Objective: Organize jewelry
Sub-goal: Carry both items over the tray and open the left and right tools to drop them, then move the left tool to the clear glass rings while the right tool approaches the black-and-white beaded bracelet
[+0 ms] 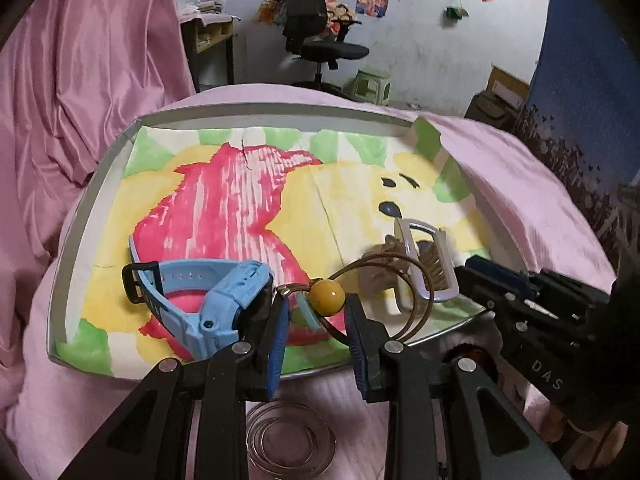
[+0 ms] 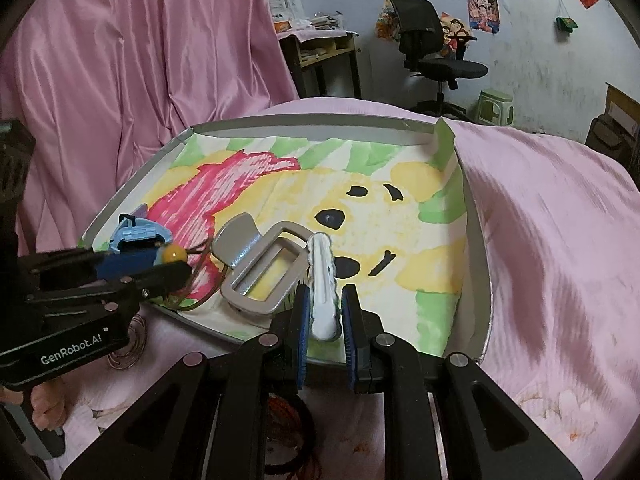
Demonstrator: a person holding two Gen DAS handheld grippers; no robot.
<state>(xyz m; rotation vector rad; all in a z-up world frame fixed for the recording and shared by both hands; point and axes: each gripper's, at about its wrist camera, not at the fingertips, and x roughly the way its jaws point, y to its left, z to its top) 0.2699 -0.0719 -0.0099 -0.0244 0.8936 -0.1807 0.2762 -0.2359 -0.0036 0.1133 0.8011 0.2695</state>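
A shallow grey tray [image 1: 100, 184] lined with a painted bear picture lies on the pink bedcover. In it lie a blue watch [image 1: 208, 300], a brown cord necklace with a yellow bead [image 1: 327, 295] and a taupe hair claw [image 1: 424, 264]. My left gripper [image 1: 316, 312] is open, its jaws either side of the bead and a small blue disc [image 1: 306, 312]. My right gripper [image 2: 324, 312] is shut on a white hair clip [image 2: 322, 280] at the tray's near edge [image 2: 224, 332], next to the hair claw [image 2: 260, 272]. The left gripper [image 2: 160, 268] shows at the left of the right wrist view.
A coil of thin wire bangles [image 1: 290, 440] lies on the bedcover under the left gripper. A dark hair tie with orange [image 2: 288, 432] lies under the right gripper. A pink curtain [image 1: 80, 80] hangs at left; an office chair [image 1: 316, 36] and green stool [image 1: 372, 86] stand beyond.
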